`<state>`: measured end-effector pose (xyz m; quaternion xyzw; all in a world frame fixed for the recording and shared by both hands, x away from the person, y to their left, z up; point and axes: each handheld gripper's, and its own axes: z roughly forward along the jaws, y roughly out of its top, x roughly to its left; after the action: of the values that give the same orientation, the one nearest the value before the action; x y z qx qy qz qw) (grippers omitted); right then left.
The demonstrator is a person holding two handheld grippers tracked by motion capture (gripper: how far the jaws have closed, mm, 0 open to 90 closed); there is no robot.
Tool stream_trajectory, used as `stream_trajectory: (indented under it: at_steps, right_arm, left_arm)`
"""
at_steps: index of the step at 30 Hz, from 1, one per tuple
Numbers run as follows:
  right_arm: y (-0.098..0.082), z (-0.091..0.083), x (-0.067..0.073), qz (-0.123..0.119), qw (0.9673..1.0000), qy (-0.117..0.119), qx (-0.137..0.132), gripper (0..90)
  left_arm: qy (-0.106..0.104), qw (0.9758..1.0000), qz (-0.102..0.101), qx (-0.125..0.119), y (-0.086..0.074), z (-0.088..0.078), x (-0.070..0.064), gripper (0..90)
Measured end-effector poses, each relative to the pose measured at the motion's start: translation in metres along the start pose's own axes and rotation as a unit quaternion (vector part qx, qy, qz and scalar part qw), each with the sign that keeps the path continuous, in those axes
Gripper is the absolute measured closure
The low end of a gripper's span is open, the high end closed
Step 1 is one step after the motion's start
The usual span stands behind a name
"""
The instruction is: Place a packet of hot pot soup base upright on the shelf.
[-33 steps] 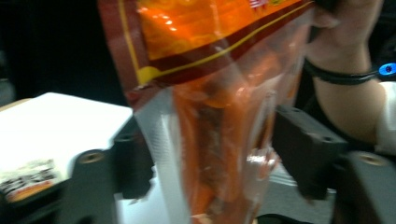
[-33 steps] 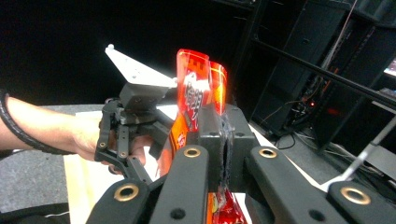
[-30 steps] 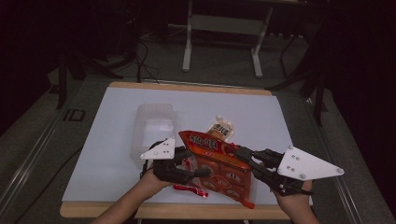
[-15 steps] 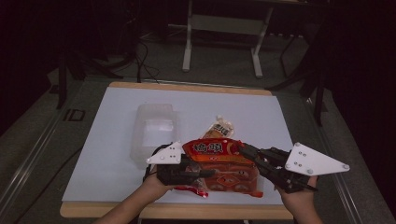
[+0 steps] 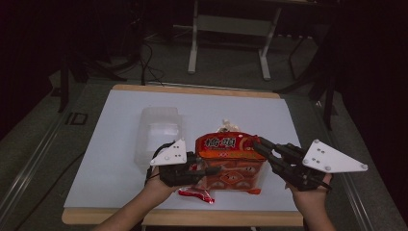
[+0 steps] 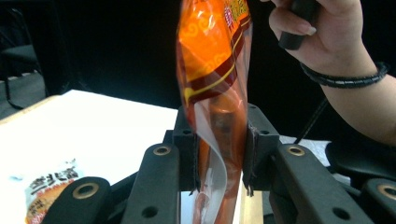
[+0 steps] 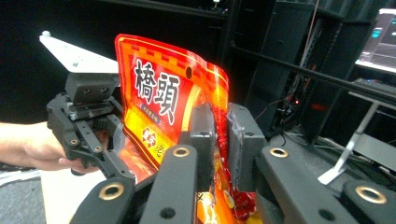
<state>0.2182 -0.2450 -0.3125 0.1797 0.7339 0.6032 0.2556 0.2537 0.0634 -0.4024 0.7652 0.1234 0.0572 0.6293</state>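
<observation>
- While the orange snack bag (image 5: 230,159) stands upright between the two grippers at about six o'clock on the surface (image 5: 115,144), the step in hand looks like holding it up by its two side edges.
- At the bag's nine o'clock edge, the left gripper (image 5: 211,169) has its jaws nearly closed, pinching the clear seam of the bag; in the left gripper view the film (image 6: 212,116) sits clamped between the pads.
- At the bag's three o'clock edge, the right gripper (image 5: 256,145) has its jaws almost together on the bag's upper corner; they have just been opening a little, yet the film remains between them in the right gripper view (image 7: 219,140).
- Next, I judge, comes either pulling the top apart or carrying the bag toward the clear plastic container (image 5: 159,132) at ten o'clock; both call for an even pull so the thin film does not slip.
- A small red wrapper (image 5: 195,194) lies just under the bag, and a pale packet (image 5: 227,126) lies behind it at twelve o'clock.
- Beyond the white surface, the room is dark, with a metal stand (image 5: 228,29) and cables on the floor.
</observation>
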Motion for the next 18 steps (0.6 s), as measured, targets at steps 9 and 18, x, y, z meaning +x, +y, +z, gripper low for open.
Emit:
stream_trajectory:
  at_steps: [9,18]
  right_arm:
    - [0.001,-0.009,-0.006,0.011,0.9994,-0.022,-0.023,66.8]
    - [-0.01,-0.009,-0.009,0.031,0.9981,-0.046,-0.029,21.4]
  left_arm:
    - [0.025,0.9994,0.0,-0.023,0.009,-0.006,0.0,71.9]
    - [0.061,0.9967,0.004,-0.054,0.023,-0.024,0.01,71.8]
